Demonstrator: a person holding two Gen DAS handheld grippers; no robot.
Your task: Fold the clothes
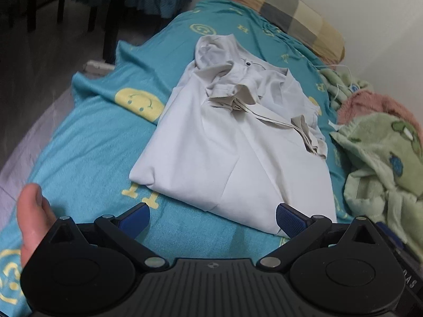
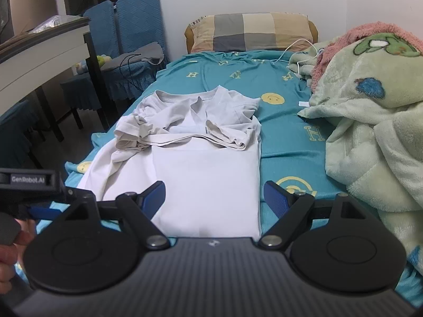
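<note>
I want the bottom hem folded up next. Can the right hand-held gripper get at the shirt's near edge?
Probably yes. The right hand-held gripper is open, right over the white shirt hem, nothing lying between; the green blanket sits off to the side.

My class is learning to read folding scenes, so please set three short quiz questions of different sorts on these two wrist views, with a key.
1. True or false: the left tool is shut on the white T-shirt.
2. Multiple choice: what lies at the head of the bed? A) checked pillow B) laptop C) basket
3. Fill in: the T-shirt's sleeves are folded ____ over its body.

Key
1. False: both tools, including the right tool, are open and hold nothing.
2. A: the checked pillow.
3. Inward; the shirt lies on the teal sheet, beside the green blanket.
</note>
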